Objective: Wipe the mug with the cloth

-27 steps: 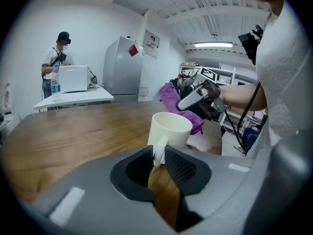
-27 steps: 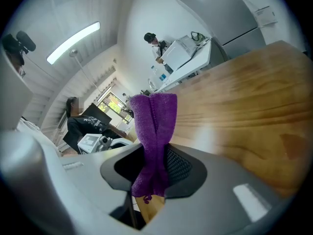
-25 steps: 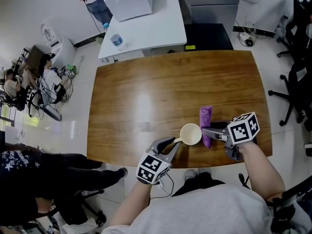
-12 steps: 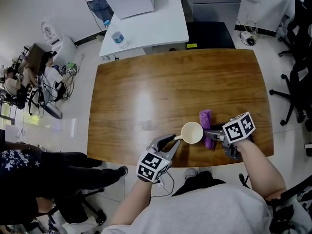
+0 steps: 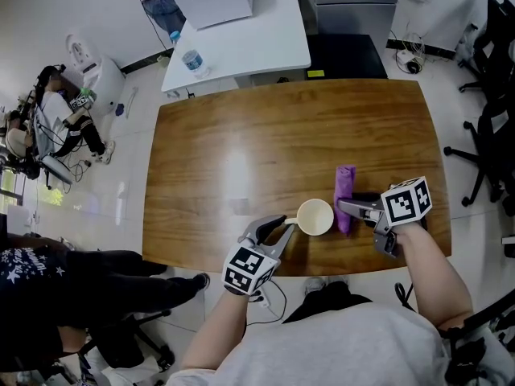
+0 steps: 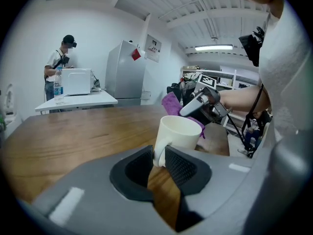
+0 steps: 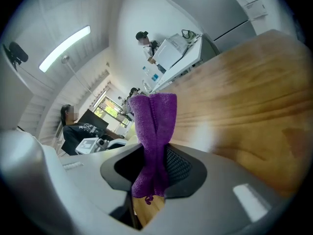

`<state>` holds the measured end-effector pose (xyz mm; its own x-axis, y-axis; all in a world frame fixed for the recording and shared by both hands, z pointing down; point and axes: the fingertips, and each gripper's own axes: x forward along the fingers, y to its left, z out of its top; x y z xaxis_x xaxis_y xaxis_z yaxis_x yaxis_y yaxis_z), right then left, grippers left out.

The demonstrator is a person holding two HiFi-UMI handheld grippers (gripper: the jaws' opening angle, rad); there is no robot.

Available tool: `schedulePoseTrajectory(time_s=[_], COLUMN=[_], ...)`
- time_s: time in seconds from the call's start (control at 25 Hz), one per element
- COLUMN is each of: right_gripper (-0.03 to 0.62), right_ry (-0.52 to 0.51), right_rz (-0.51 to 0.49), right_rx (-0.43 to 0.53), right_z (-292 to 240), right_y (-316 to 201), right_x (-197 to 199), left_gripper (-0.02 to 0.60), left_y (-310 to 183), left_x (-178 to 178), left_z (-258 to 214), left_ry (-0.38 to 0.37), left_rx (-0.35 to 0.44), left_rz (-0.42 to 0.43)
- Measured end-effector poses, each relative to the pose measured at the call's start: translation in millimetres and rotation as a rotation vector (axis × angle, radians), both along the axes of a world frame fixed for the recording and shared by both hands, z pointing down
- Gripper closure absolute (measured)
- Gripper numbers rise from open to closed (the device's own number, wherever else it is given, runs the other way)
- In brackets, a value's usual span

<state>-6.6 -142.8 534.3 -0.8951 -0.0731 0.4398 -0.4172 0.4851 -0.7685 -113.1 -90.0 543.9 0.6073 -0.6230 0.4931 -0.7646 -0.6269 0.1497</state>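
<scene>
- The cream mug stands upright near the front edge of the wooden table.
- The left gripper clamps the mug's handle between its pads.
- The purple cloth is just beside the mug's right side. It is a folded strip pinched tight in the right gripper.

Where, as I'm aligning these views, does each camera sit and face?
Head view: on the person's head, looking steeply down at the wooden table; both forearms, left gripper and right gripper show.
Left gripper view: on that gripper, facing along its fingers, closed on the handle of the cream mug; the person's torso shows at right.
Right gripper view: along its fingers, pinching the purple cloth; only the gripper itself shows.
Shared: head and left gripper views both show cream mug, purple cloth, right gripper.
</scene>
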Motion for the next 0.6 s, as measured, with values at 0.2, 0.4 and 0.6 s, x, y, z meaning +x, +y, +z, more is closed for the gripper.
schedulePoseTrajectory(time_s=[0.2, 0.4, 0.6], right_gripper=[0.473, 0.473, 0.473], right_ry=[-0.036, -0.067, -0.065], right_rz=[0.003, -0.012, -0.035], right_rx=[0.015, 0.014, 0.009], right_z=[-14.1, -22.1, -16.4], right_y=[-7.9, -5.0, -1.9], right_x=[-4.4, -12.5, -19.2], left_gripper=[0.518, 0.518, 0.518], left_y=[-13.3, -26.9, -32.3], left_x=[-6.5, -9.2, -9.6], left_z=[2.0, 2.0, 3.4], left_ry=[-0.017, 0.001, 0.031], left_rx=[0.004, -0.009, -0.017], left_rz=[-0.006, -0.015, -0.013])
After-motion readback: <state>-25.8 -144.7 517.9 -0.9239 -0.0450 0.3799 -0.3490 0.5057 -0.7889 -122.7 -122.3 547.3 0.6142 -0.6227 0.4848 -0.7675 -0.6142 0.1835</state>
